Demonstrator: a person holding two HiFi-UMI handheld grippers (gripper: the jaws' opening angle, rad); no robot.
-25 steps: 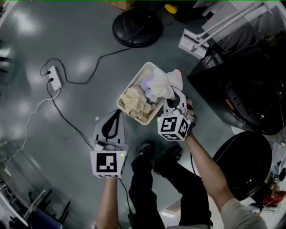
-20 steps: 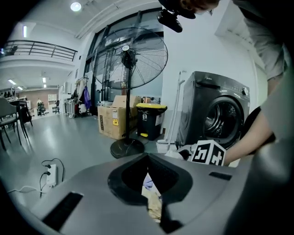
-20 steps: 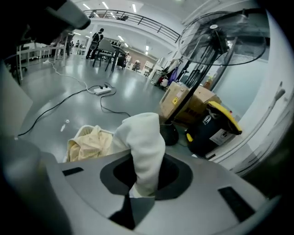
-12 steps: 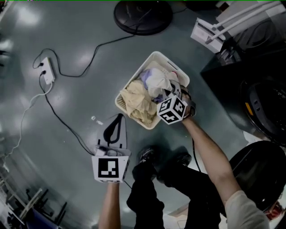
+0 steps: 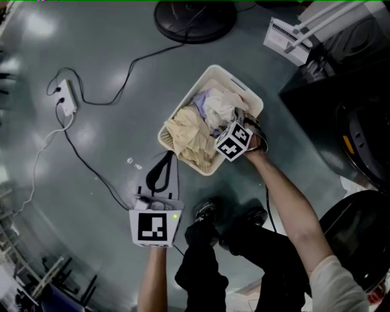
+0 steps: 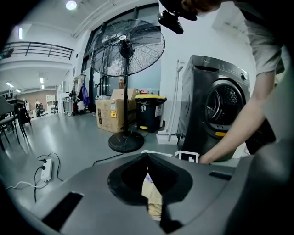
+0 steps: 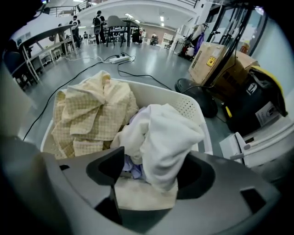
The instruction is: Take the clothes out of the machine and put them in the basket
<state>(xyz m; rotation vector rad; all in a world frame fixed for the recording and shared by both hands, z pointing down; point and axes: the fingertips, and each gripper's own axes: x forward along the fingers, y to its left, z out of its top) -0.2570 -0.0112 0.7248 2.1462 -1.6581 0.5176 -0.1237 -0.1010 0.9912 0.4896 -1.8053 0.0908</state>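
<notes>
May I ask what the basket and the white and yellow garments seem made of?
Basket: matte off-white plastic, judging by its moulded perforated wall. White garment: soft, thick fabric, perhaps fleece or cotton. Yellow garment: thin woven cloth, checked and creased.

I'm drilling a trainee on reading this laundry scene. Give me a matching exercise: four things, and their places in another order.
Things:
1. white cloth
2. yellow checked cloth
3. power strip
4. fan base

Places:
A. on the floor, far left of the basket
B. between the jaws of the right gripper
C. on the floor beyond the basket, at the top of the head view
D. lying in the basket's left side, as the head view shows it

Pairs: 1-B, 2-D, 3-A, 4-C. The right gripper's jaws are opening, with the white cloth between them.
</notes>
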